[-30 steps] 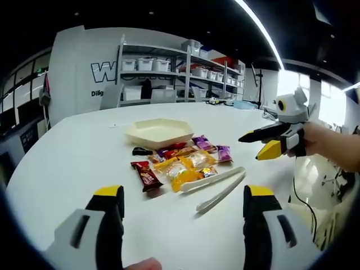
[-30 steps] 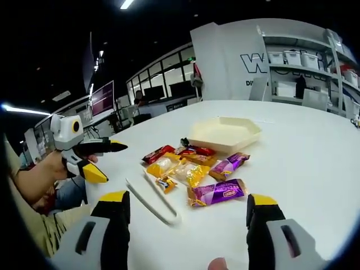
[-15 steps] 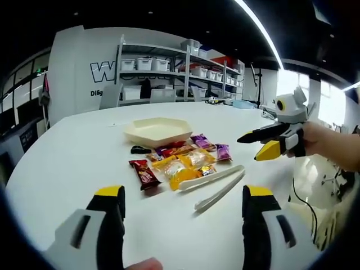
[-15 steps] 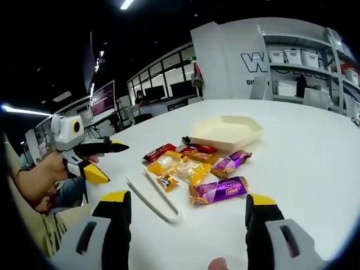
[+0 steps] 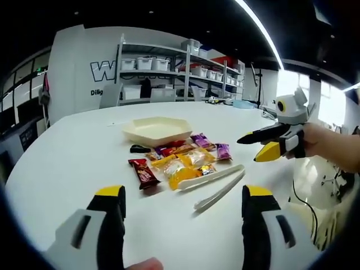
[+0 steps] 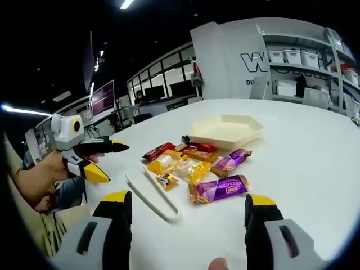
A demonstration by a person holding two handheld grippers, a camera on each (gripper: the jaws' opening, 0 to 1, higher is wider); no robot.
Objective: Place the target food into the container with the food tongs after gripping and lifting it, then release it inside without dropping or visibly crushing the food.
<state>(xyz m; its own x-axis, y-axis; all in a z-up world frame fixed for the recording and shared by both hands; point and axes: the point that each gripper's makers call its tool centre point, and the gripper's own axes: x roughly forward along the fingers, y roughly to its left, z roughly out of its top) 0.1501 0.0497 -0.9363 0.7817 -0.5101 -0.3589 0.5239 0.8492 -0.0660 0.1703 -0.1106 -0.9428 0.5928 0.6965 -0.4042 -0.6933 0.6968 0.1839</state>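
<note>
White tongs (image 5: 212,184) untouched, unmoved | left tool (image 5: 180,225) wide | right tool (image 6: 183,222) wide

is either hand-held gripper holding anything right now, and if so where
Nothing is held. The left hand-held gripper and right hand-held gripper are both open above the white table, and the white plastic food tongs lie untouched beside the wrapped snacks.
</note>
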